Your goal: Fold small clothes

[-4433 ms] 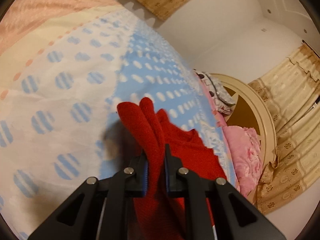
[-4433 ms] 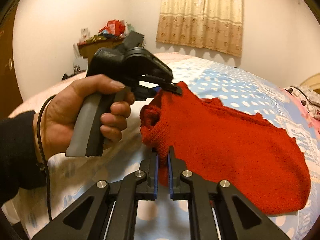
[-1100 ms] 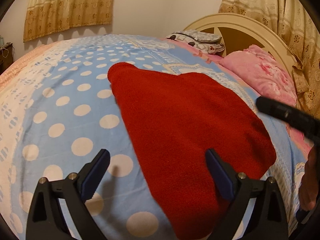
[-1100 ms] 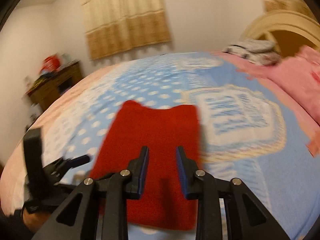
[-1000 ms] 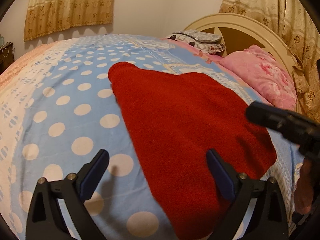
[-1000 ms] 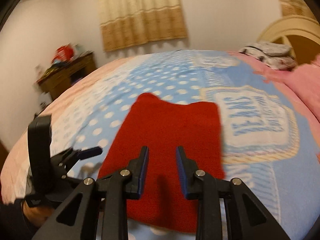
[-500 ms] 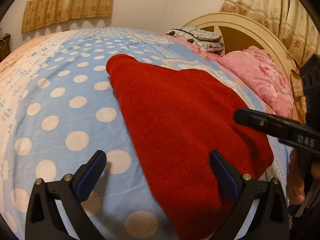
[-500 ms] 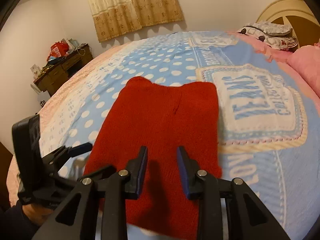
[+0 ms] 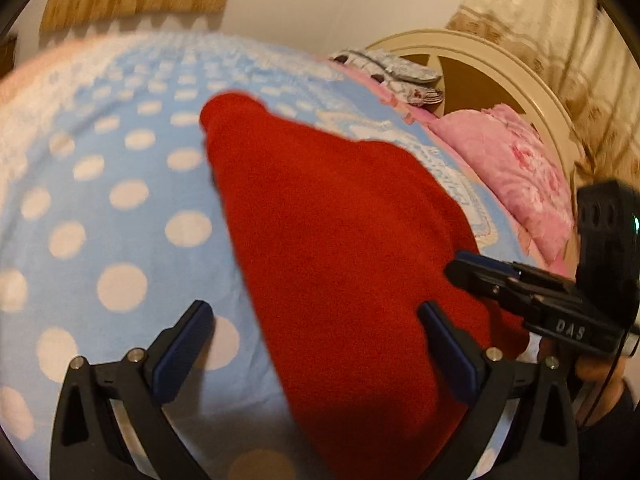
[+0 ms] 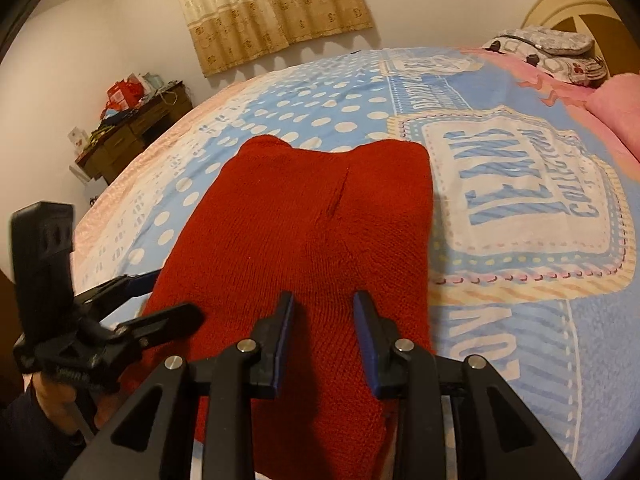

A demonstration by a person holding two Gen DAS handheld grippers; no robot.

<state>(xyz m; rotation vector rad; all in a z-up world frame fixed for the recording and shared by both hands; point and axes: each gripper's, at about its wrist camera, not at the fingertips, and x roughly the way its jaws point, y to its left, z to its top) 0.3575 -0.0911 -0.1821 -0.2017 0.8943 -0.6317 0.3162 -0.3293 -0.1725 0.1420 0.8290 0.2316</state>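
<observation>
A red knitted garment (image 9: 340, 240) (image 10: 312, 220) lies spread flat on the blue dotted bedspread (image 9: 120, 200) (image 10: 520, 320). My left gripper (image 9: 314, 312) stands wide open over the garment's near left edge; one finger is above the bedspread, the other above the red knit. In the right wrist view the left gripper (image 10: 170, 296) sits at the garment's left edge, held by a hand. My right gripper (image 10: 323, 300) hovers over the garment's near end, jaws a little apart with nothing between them. In the left wrist view the right gripper (image 9: 456, 270) reaches in over the garment's right corner.
Pink pillows (image 9: 516, 184) and a cream headboard (image 9: 480, 56) lie at the bed's far right. A folded patterned cloth (image 10: 548, 48) rests by the pillows. A cluttered wooden desk (image 10: 132, 128) stands by the left wall. Curtains (image 10: 272, 12) hang behind.
Earlier both grippers held the red garment up; now it lies flat and both are off it. Over the last second my right gripper came lower and nearer its near end.
</observation>
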